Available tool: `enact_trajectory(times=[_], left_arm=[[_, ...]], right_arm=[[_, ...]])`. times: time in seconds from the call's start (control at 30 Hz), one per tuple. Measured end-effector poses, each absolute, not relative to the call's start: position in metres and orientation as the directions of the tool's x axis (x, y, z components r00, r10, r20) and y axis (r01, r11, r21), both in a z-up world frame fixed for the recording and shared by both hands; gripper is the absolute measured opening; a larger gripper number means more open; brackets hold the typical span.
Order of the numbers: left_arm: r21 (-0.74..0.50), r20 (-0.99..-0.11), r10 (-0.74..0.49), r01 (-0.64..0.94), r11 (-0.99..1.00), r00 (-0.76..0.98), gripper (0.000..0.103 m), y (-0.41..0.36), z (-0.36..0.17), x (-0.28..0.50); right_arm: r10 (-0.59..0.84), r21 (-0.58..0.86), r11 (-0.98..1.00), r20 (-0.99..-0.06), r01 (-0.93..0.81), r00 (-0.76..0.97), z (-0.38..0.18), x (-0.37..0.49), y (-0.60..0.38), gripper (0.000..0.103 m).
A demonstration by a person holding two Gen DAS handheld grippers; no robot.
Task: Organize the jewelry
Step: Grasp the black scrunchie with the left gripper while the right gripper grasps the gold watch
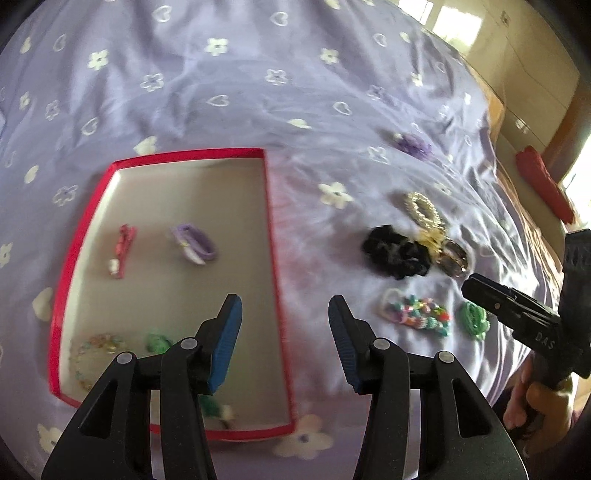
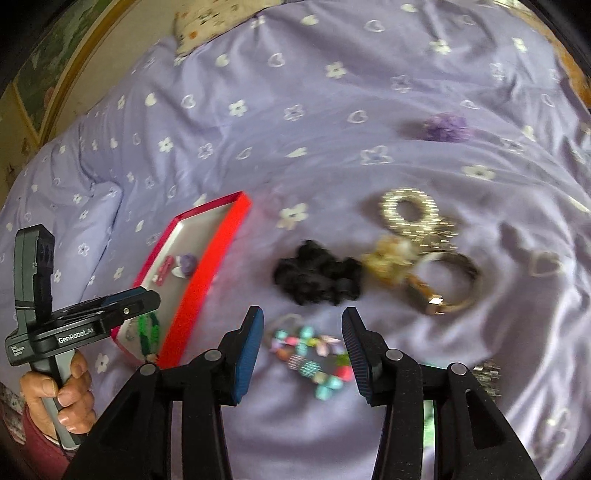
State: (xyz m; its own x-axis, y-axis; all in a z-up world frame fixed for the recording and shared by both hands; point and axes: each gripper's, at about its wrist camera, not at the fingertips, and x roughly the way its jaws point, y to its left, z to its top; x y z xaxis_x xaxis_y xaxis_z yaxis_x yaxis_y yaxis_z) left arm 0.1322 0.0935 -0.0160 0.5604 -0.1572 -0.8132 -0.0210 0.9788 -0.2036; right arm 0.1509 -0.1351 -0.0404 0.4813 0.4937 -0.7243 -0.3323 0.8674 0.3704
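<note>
A red-rimmed tray (image 1: 273,236) lies on a purple bedspread; in it are a red clip (image 1: 122,249), a purple hair tie (image 1: 195,243), a beaded bracelet (image 1: 92,354) and a green piece (image 1: 157,341). My left gripper (image 1: 285,314) is open and empty above the tray's right edge. My right gripper (image 2: 303,328) is open and empty just above a multicoloured bead bracelet (image 2: 314,354). Beyond it lie a black scrunchie (image 2: 317,277), a gold ring-shaped piece (image 2: 410,208), a gold bangle (image 2: 450,284) and a purple flower piece (image 2: 445,127).
The tray also shows at the left of the right wrist view (image 2: 207,266). A green item (image 1: 474,319) lies right of the bead bracelet (image 1: 417,312). A red cloth (image 1: 543,182) lies at the bed's far right edge. A pillow (image 2: 207,22) sits at the bed's head.
</note>
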Motion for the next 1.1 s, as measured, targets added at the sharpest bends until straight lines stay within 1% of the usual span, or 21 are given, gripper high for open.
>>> enact_trajectory(times=[0.37,0.8,0.93,0.97,1.0,1.03,1.07,1.1], left_arm=[[-0.197,-0.829,-0.198,0.059,0.979,0.523,0.049,0.045,-0.020,0.160],[-0.241,-0.861,-0.252,0.083,0.967,0.441,0.049,0.013,-0.051,0.217],[-0.270,-0.869,-0.277,0.077,0.960,0.409,0.049,0.008,-0.067,0.228],[-0.272,-0.870,-0.280,0.079,0.959,0.405,0.049,0.006,-0.069,0.230],[-0.268,-0.871,-0.277,0.082,0.960,0.406,0.045,0.004,-0.071,0.230],[-0.261,-0.869,-0.274,0.088,0.961,0.412,0.040,0.003,-0.071,0.231],[-0.261,-0.867,-0.278,0.097,0.960,0.413,0.026,0.001,-0.072,0.231],[-0.269,-0.866,-0.290,0.108,0.957,0.409,0.013,0.000,-0.072,0.231]], right_arm=[[0.438,0.306,0.894,-0.751,-0.329,0.493,-0.050,0.167,-0.177,0.046],[0.411,0.241,0.888,-0.798,-0.391,0.441,-0.072,0.197,-0.174,0.046],[0.390,0.213,0.892,-0.808,-0.400,0.441,-0.079,0.200,-0.168,0.044],[0.387,0.207,0.892,-0.810,-0.402,0.441,-0.079,0.200,-0.167,0.038],[0.384,0.203,0.892,-0.813,-0.405,0.438,-0.081,0.200,-0.166,0.032],[0.382,0.203,0.892,-0.816,-0.403,0.434,-0.083,0.200,-0.165,0.022],[0.384,0.209,0.892,-0.818,-0.400,0.429,-0.084,0.200,-0.165,0.014],[0.390,0.217,0.891,-0.817,-0.399,0.425,-0.085,0.200,-0.166,0.010]])
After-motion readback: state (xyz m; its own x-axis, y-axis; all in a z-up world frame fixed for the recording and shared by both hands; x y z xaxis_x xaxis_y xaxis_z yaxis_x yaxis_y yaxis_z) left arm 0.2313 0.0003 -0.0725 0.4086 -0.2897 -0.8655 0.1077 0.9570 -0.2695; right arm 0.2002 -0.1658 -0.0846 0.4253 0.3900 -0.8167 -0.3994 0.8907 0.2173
